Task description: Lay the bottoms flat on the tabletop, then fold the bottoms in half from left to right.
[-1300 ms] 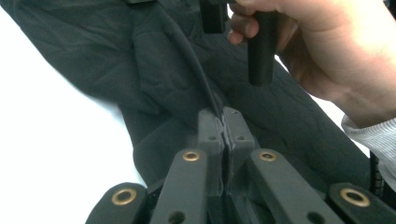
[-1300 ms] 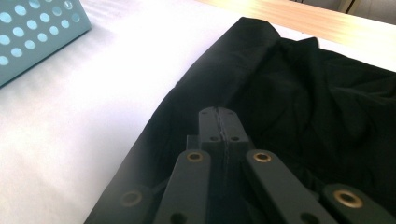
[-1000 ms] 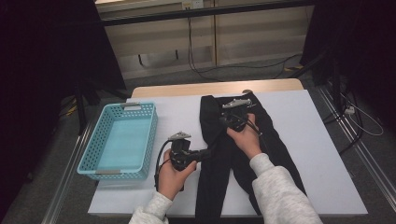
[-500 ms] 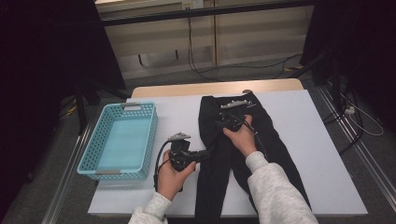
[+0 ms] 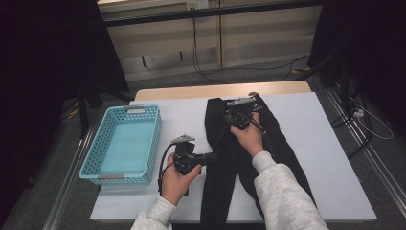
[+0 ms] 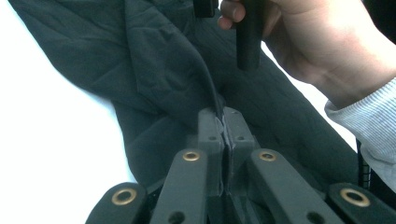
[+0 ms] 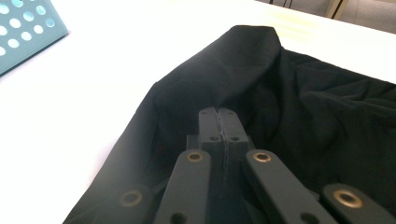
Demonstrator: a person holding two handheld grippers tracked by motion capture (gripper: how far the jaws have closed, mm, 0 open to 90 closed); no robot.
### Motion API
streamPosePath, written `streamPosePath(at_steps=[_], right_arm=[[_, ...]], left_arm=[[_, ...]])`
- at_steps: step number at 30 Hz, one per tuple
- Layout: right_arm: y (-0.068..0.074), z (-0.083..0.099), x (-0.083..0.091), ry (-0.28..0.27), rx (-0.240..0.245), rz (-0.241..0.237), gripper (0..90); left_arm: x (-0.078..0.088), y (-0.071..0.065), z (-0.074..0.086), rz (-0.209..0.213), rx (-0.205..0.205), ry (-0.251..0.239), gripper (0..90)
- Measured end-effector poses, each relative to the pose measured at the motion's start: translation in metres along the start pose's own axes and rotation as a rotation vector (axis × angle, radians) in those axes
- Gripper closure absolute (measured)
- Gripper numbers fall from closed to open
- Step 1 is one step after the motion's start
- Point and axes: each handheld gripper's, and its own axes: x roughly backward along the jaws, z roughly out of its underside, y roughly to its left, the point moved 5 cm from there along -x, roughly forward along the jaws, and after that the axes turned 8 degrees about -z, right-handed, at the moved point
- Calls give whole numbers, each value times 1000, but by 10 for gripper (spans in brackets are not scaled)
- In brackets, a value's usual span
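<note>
A pair of black trousers lies flat on the white table, waist at the far end and legs running toward the person. My left gripper is at the outer edge of the left leg. In the left gripper view it is shut on a raised fold of the black cloth. My right gripper is near the waist. In the right gripper view its jaws are closed, with the dark cloth bunched up to their tips.
A turquoise perforated basket stands on the left part of the table, and its corner appears in the right gripper view. Bare white table lies between basket and trousers and to the right of them. Cables run across the floor beyond the table.
My right hand and gripper have shifted slightly left over the waist, drawing the cloth with them. The left gripper has stayed at the left leg's edge.
</note>
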Motion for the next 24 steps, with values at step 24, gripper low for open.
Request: streamPosePath(at_steps=[24], right_arm=[[-56,-25,85,-35,63,175,897]], left_arm=[[-31,-71,-41,147,-67,-39,853]])
